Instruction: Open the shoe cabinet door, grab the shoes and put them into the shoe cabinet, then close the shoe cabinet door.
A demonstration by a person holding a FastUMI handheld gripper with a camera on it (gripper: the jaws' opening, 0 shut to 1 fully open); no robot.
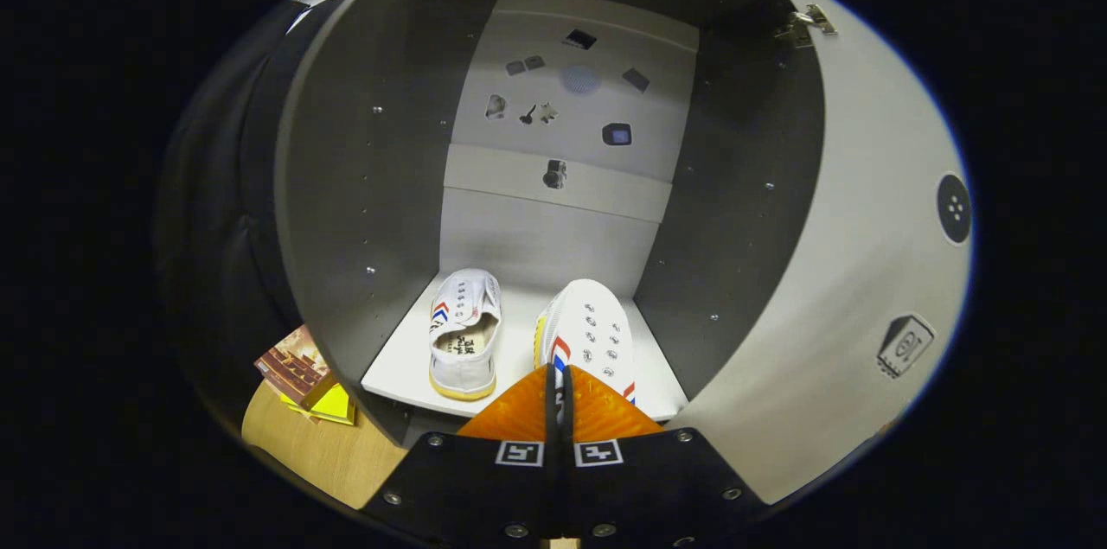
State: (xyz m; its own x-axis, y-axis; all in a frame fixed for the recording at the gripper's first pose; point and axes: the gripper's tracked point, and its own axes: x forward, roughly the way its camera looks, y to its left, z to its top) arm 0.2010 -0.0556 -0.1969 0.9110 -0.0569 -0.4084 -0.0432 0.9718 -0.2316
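The heel of the right-hand shoe (586, 337), at lower centre, is hidden behind the orange fingers (519, 419) of the gripper (553, 398); whether anything is pinched in the thin gap between them cannot be told; the small dark stickers (553, 112) on the cabinet's back panel (562, 220), at upper centre, are too small to be made out; the booklet (303, 372) at lower left is partly covered by the cabinet's side wall (363, 186); the open door (865, 272) is cut off at right.

Handheld gripper (554, 385): black body, orange fingers.
Two ridged orange wedge fingers (515, 415) nearly meet at 12 o'clock; square black-and-white markers behind, silver screws dotting the black plate.
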